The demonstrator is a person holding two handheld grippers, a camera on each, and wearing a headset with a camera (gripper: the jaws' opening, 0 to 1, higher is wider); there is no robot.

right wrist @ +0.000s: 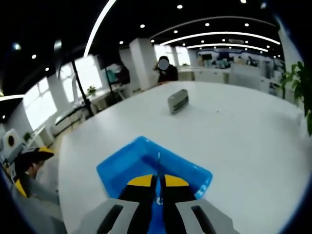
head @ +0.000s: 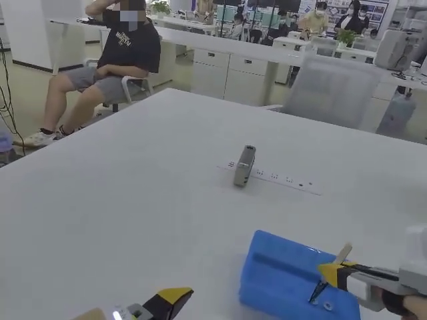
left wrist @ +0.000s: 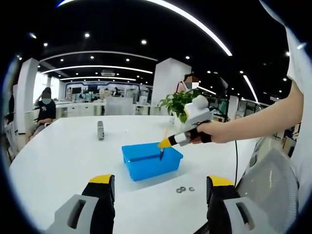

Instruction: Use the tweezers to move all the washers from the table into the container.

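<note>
**Desk:** Right claw (right wrist: 158,183) clamped tight on the tweezers (right wrist: 158,168), tips down inside the blue container (right wrist: 117,168) just below it. Is a washer in the tips?

**Photographer:** Cannot tell. Left claw (left wrist: 161,180) stands wide open and holds nothing. 3 washers (left wrist: 181,189) lie on the worktop (left wrist: 58,156) just ahead of it, beside the container. Flat and bunched, they could skid off the near edge if the tips nudge instead of pinch.

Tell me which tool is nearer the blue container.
Right. The right tool holds tweezers directly over the container; the left tool hangs open off to its side, clear of it.
</note>
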